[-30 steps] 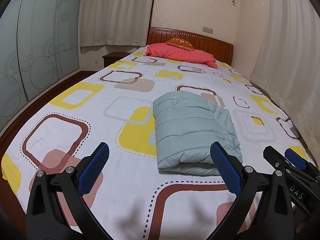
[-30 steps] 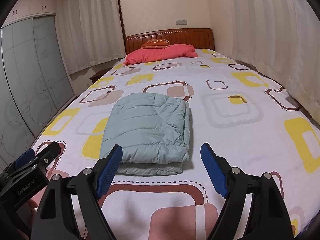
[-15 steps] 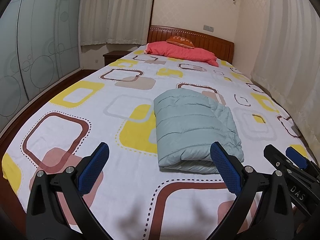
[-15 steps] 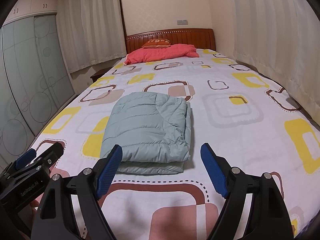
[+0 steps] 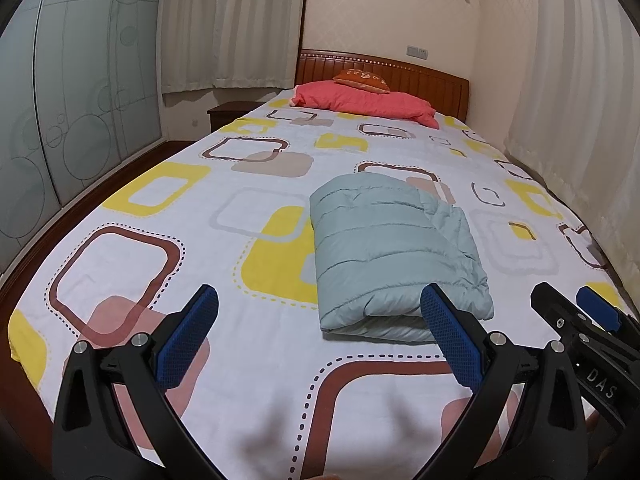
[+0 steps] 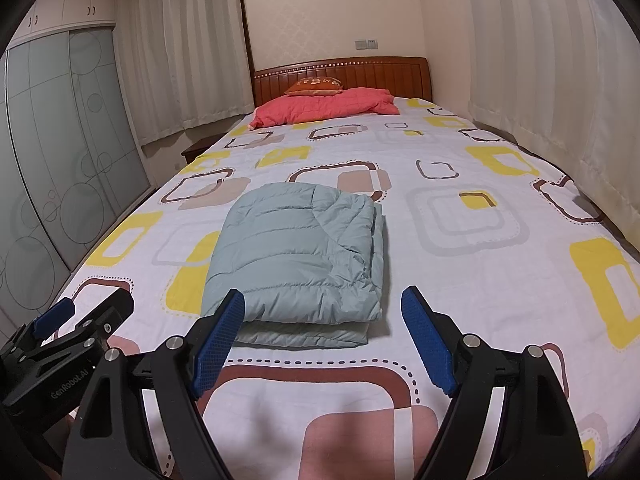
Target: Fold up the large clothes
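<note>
Folded pale-green padded jacket [image 6: 296, 256] lying on patterned bedsheet [image 6: 460, 292]; left gripper [image 5: 318, 332] and right gripper [image 6: 324, 336] hovering near it, jaws spread wide, gripping nothing.

The left gripper [image 5: 318, 334] sits low in the middle of its own view. Its two blue fingers [image 5: 188, 338] are spread wide apart and hold nothing. The right gripper [image 6: 324, 340] also sits low in its view, spread wide and holding nothing. Each one shows at the bottom corner of the other's view.
</note>
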Tool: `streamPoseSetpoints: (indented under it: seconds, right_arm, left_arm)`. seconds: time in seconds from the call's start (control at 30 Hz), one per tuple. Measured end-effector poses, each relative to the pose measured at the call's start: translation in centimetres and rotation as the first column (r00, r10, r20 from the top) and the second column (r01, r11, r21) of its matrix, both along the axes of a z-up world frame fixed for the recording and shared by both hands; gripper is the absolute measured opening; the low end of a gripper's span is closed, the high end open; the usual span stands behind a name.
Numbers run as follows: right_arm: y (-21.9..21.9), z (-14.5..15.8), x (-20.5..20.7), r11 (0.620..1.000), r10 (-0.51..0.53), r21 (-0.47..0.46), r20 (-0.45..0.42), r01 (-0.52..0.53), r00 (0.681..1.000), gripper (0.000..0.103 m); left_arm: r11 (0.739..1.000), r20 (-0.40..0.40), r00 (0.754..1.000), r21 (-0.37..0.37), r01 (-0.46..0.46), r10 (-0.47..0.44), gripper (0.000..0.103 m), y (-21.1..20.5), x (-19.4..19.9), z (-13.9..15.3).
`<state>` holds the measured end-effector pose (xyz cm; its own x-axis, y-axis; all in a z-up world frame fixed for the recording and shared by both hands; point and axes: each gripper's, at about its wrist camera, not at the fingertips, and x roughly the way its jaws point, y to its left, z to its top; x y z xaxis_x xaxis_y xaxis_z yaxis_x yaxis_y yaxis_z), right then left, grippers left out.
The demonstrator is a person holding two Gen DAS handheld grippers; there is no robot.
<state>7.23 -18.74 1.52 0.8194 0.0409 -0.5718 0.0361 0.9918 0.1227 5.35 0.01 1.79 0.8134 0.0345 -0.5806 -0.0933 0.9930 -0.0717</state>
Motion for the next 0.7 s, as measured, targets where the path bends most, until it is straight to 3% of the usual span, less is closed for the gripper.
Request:
streamPoseSetpoints:
  seconds: [0.7]
  right_arm:
    - [0.15,-0.19,-0.03,1.000,0.007,-0.006,0.006,-0.007,1.000,0.079]
  left_arm:
    - [1.000,0.012,1.000,0.014,0.014,-0.014,0.101,-0.48,-0.15,-0.04]
